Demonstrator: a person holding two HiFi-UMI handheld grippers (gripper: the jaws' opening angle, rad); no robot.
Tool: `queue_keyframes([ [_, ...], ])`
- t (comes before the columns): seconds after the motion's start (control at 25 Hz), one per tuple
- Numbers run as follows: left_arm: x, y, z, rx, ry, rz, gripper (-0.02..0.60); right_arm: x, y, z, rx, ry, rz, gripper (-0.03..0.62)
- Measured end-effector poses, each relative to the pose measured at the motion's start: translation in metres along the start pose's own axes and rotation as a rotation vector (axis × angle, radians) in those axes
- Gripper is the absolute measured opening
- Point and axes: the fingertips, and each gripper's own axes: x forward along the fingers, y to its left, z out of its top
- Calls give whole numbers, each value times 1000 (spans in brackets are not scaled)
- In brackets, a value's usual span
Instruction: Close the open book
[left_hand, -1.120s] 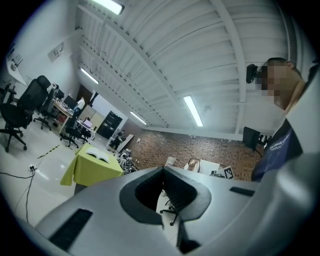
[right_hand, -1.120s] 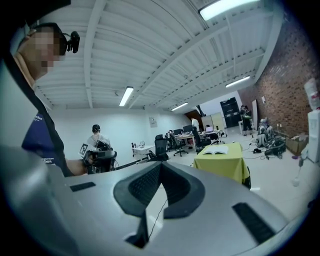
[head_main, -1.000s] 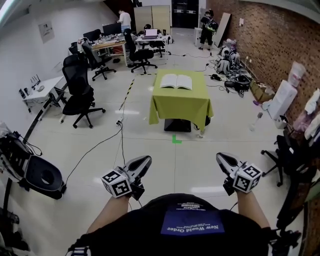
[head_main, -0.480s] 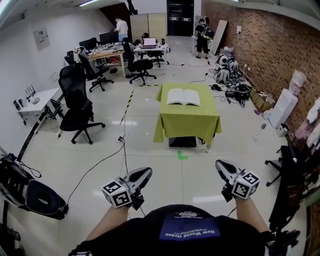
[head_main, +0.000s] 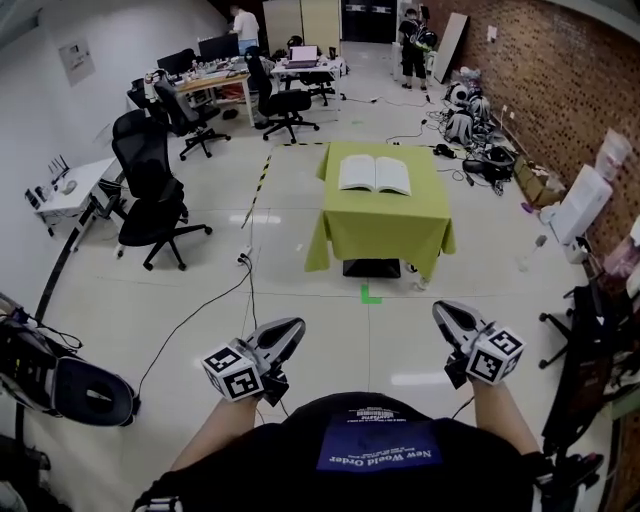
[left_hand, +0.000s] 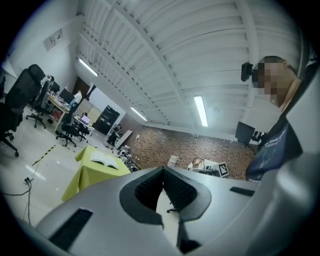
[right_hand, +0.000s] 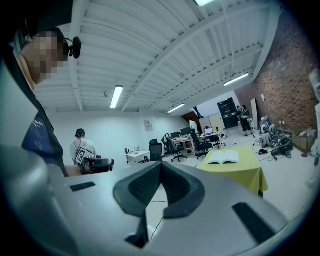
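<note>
Closed in on the green-clothed table (head_main: 380, 225) since a second ago; sits lower and bigger in the head view now.

Left gripper (head_main: 290, 330) clenched tight, tips touching, nothing in between. Same deal with right gripper (head_main: 445, 315): pinched together, empty. Both held level out front, well short of anything. Further out, open book (head_main: 374, 174) lying flat and spread around the middle of the tabletop, well apart from both claws, not touched yet.

Stuff that could go wrong, just guessing:
- Catching a foot on the black cable (head_main: 250, 270) snaking over the floor just left of the path.
- Arriving with claws pinched together and shoving the book instead of getting under a cover. Likely result: sliding it along the cloth, maybe off the edge.
- Dragging the loose cloth along with it.
- Creasing pages by flipping too fast from one corner.

Head count:
- two grippers
- one book
- one table
- one green tape mark (head_main: 370, 294) on the floor in front of it
- one cable worth watching
- two people (head_main: 245, 22) standing way back
- at least four black office chairs (head_main: 150, 185), hard to pin down exactly in that clutter
</note>
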Motion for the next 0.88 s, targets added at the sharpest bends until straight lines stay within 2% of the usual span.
queue_keyframes([
  [0.16,47,3,5,-1,-17,58,6,15,-50,11,-13,19,68,-14],
  [0.48,146,-1,8,6,-88,113,6,22,-144,40,-50,36,184,-14],
  [0.76,189,22,13,-10,-59,148,6,44,-201,45,-9,45,192,-14],
  [0.88,204,43,16,-20,-60,133,6,57,-220,43,6,52,170,-14],
])
